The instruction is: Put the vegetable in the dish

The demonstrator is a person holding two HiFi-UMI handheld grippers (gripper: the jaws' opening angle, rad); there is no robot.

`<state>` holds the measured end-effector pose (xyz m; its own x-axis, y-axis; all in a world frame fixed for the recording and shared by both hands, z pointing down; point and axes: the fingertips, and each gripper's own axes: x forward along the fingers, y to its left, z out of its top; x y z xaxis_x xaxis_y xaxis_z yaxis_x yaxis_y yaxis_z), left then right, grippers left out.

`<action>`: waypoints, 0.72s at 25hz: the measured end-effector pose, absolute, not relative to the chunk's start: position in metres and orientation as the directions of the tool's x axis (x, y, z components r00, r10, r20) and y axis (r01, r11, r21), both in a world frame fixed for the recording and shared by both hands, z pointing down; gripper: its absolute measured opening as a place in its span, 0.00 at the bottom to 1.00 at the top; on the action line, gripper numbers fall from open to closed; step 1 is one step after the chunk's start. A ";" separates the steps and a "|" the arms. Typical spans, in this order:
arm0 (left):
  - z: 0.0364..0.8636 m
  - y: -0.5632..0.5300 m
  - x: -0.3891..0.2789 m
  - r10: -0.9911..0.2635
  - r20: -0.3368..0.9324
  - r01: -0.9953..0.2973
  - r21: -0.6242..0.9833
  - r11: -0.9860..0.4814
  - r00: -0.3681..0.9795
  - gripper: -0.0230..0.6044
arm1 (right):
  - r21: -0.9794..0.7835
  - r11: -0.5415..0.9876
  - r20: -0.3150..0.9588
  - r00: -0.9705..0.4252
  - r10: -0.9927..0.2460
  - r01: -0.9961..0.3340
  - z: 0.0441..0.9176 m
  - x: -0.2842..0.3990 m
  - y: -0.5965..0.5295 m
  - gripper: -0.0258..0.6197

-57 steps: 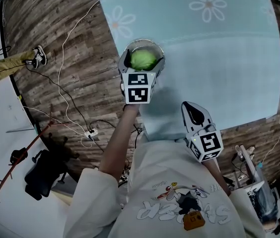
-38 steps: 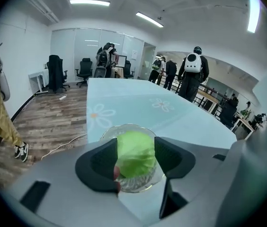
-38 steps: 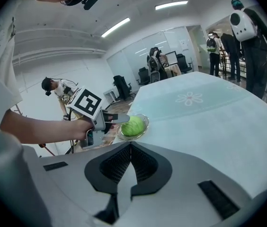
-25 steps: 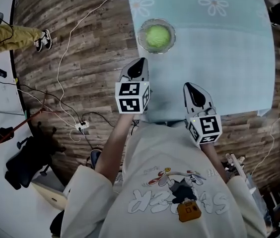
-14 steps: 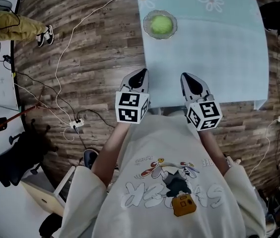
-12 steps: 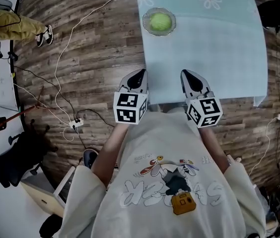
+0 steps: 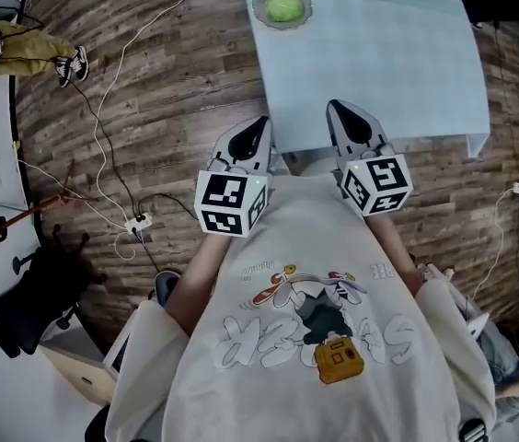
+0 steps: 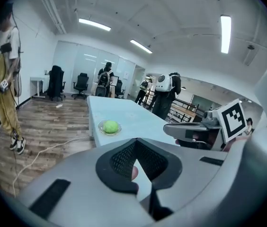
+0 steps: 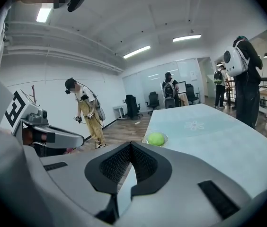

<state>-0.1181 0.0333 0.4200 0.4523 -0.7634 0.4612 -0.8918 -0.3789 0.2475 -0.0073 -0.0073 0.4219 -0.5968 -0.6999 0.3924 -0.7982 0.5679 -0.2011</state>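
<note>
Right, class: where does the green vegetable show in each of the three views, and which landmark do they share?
Head view: green vegetable at top centre.
Left gripper view: left of centre, slightly below mid-height.
Right gripper view: just right of centre, slightly below mid-height.
Shared landmark: the pale blue table.

Open office, swivel chairs (image 8: 81, 84), glass partitions (image 8: 90, 63), ceiling strip lights (image 8: 94, 24)

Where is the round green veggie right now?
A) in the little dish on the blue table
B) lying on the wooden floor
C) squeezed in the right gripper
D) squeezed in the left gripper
A: the green vegetable sits in the clear dish near the edge of the table, while the left gripper and the right gripper are both shut, empty and apart from it.
</note>
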 end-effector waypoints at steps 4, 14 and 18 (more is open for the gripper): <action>0.418 0.042 -0.117 -0.779 0.437 -0.893 0.202 -0.401 0.449 0.04 | -0.068 0.608 0.395 -0.581 -0.712 -0.791 0.422 -0.020 0.023 0.07; 0.419 0.061 -0.105 -0.773 0.424 -0.881 0.258 -0.397 0.473 0.04 | -0.059 0.685 0.435 -0.636 -0.637 -0.726 0.425 -0.030 0.056 0.07; 0.418 0.062 -0.107 -0.776 0.421 -0.881 0.278 -0.382 0.470 0.04 | -0.069 0.681 0.432 -0.637 -0.638 -0.729 0.423 -0.026 0.057 0.07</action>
